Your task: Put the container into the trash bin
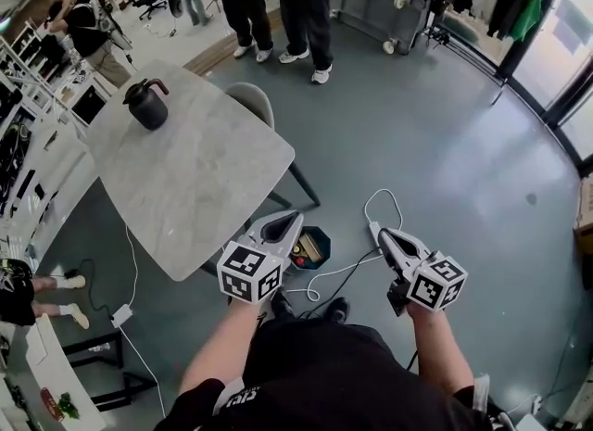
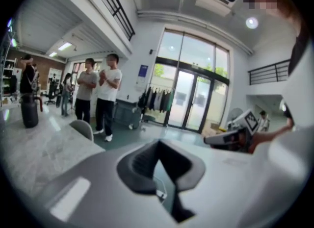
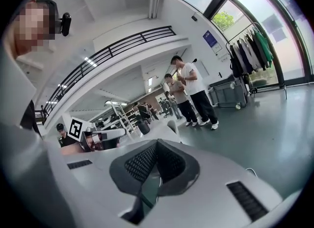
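A small dark trash bin (image 1: 312,245) stands on the floor by the table's near corner, with tan and red items lying inside it. My left gripper (image 1: 296,220) hovers just left of and above the bin, its jaws shut and empty; in the left gripper view (image 2: 158,144) the pads meet with nothing between them. To the right of the bin is my right gripper (image 1: 377,229), also shut and empty, its pads closed together in the right gripper view (image 3: 157,143). Each gripper shows in the other's view: the right gripper (image 2: 234,137) and the left gripper (image 3: 105,135).
A pale marble table (image 1: 208,174) carries a black jug (image 1: 148,105), with a grey chair (image 1: 251,99) behind it. A white cable (image 1: 369,205) loops over the grey floor near the bin. Two people (image 1: 278,3) stand at the far side; shelves line the left.
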### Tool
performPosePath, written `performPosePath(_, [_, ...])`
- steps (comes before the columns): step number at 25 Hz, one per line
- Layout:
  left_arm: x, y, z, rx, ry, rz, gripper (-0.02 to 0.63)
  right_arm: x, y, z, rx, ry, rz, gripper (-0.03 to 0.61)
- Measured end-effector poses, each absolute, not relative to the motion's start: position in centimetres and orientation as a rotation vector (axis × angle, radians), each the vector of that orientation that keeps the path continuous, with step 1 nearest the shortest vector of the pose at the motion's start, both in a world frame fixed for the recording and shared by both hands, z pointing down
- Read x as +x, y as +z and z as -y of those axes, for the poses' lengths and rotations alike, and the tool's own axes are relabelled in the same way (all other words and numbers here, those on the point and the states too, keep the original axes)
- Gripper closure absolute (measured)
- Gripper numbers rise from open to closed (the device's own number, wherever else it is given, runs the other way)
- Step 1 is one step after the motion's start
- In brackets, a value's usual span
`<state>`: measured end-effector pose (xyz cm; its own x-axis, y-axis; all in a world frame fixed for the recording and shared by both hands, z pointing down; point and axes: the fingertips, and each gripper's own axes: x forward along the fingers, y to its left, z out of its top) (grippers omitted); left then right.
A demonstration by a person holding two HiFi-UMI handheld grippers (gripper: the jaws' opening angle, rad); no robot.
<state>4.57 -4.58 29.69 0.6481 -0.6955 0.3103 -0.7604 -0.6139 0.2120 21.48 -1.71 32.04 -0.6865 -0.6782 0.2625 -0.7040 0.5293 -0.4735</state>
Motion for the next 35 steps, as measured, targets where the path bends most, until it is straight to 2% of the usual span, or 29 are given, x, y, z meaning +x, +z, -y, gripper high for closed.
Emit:
performPosePath(4, [3.6, 25.7, 4.9, 2.553, 0.123, 1.173, 0.604, 21.6, 30.5, 1.7, 1.204, 0.773, 2.730, 0.588])
performPosePath(15, [-4.1, 20.7, 6.0, 2.494, 0.111, 1.536, 0.604, 19.3, 19.0, 3.8, 1.296, 0.426, 2.926, 0.588])
performPosePath(20, [-6.5, 18.7, 6.3, 2.490, 0.066, 1.594, 0.604, 18.5, 14.7, 3.9, 1.314, 0.379, 3.051, 0.588])
performPosePath(24, [-7.7, 18.5, 7.6, 2.476, 0.074, 1.608, 0.604, 16.5, 14.8, 4.1, 1.257, 0.224, 3.004, 0.588])
performPosePath(35, [-7.8, 19.2, 8.3, 2.484, 0.102, 1.539, 0.604, 16.1, 16.4, 4.6, 1.293, 0.236, 2.947, 0.588])
